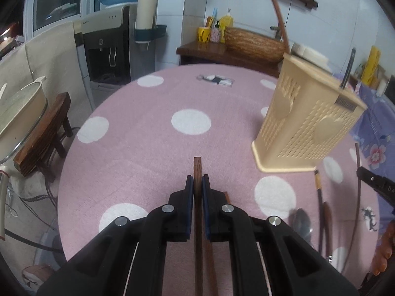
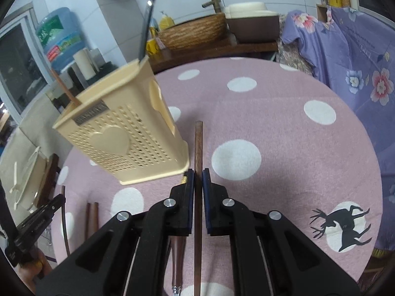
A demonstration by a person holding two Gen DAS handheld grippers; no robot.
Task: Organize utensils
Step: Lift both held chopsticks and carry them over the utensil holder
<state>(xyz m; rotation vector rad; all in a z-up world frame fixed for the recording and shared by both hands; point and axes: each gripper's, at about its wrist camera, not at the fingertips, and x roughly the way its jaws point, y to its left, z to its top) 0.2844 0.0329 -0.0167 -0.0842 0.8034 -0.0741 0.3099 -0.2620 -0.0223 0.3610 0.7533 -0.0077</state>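
Note:
My left gripper is shut on a brown wooden chopstick whose tip sticks out past the fingers. My right gripper is shut on another brown wooden chopstick, its tip near the base of the holder. A beige perforated utensil holder stands on the pink dotted tablecloth; it also shows in the right wrist view. It holds a dark handle and a brown stick. A metal spoon and dark utensils lie right of my left gripper.
Two more wooden sticks lie on the cloth left of my right gripper. A stool with a pot stands left of the table. A water dispenser and a wooden counter with a woven basket are behind.

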